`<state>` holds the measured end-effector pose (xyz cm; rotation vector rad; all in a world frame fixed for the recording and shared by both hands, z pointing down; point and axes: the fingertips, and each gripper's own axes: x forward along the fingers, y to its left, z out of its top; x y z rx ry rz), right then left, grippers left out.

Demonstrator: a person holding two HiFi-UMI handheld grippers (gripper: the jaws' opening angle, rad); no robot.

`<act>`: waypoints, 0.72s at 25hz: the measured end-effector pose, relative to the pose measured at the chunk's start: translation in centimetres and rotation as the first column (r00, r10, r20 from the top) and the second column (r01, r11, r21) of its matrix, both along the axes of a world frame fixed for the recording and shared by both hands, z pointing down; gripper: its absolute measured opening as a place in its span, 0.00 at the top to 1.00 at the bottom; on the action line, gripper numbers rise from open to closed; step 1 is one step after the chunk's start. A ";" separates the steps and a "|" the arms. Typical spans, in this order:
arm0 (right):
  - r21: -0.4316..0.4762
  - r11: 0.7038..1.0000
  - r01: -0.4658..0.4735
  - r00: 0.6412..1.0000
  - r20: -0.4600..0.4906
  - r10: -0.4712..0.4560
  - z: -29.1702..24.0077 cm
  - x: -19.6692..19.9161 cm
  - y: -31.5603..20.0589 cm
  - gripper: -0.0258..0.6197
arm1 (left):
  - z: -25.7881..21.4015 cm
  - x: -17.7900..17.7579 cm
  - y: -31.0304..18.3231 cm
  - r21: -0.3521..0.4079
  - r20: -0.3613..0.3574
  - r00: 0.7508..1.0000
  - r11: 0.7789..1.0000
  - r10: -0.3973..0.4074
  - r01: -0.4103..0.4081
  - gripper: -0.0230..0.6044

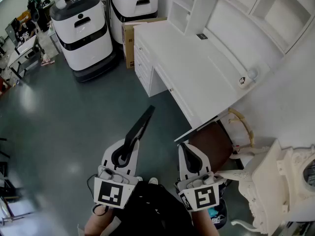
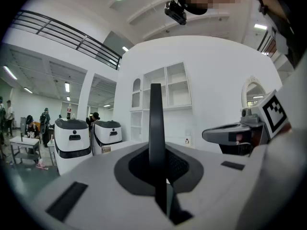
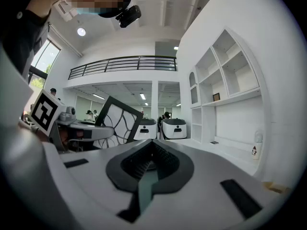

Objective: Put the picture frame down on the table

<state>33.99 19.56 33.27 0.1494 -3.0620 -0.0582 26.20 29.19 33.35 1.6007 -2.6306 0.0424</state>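
Note:
A black picture frame [image 1: 140, 128] shows edge-on in the head view, slanting up toward the white table [image 1: 197, 77]. My left gripper [image 1: 124, 154] is shut on its lower edge, over the floor left of the table. Along the jaws in the left gripper view, the frame [image 2: 156, 123] is a thin dark upright bar. The right gripper view shows the frame's face [image 3: 117, 122], white with dark curved lines. My right gripper [image 1: 187, 150] is beside the left one, shut with nothing in it, near the table's front corner.
On the table stand a small bottle [image 1: 243, 81] and a dark card [image 1: 202, 36]; shelves [image 1: 275, 9] rise behind. A brown chair [image 1: 211, 140] is tucked under the table's near end. Two white service robots [image 1: 83, 31] and a cardboard box [image 1: 129, 41] stand at the far left.

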 end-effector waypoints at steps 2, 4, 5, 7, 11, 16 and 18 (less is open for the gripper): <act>-0.003 1.000 0.006 1.000 -0.001 -0.006 0.1 0.0 -0.2 0.96 | 0.1 0.0 -0.1 -0.004 0.001 1.000 1.000 -0.002 0.002 0.94; -0.004 1.000 0.009 1.000 -0.002 -0.009 0.1 0.0 -0.3 0.96 | 0.1 0.0 -0.1 -0.006 0.003 1.000 1.000 -0.005 0.005 0.94; -0.004 1.000 0.010 1.000 -0.003 -0.010 0.1 0.0 -0.4 0.96 | 0.1 0.0 -0.1 -0.007 0.004 1.000 1.000 -0.007 0.007 0.94; -0.003 1.000 0.014 1.000 -0.004 -0.014 0.2 0.1 -0.4 0.96 | 0.1 0.0 -0.1 -0.009 0.007 1.000 1.000 -0.011 0.011 0.94; -0.010 1.000 0.016 1.000 -0.002 -0.016 0.1 0.2 -0.7 0.96 | 0.0 0.0 0.0 -0.011 0.011 1.000 1.000 -0.022 0.022 0.94; -0.014 1.000 0.018 1.000 0.001 -0.018 0.0 0.4 -1.2 0.96 | -0.4 0.3 -0.1 -0.013 0.019 0.999 0.999 -0.035 0.035 0.94; -0.001 1.000 0.015 1.000 -0.002 -0.015 0.0 0.7 -1.4 0.96 | -0.5 0.6 0.0 -0.016 0.023 0.999 0.999 -0.045 0.046 0.94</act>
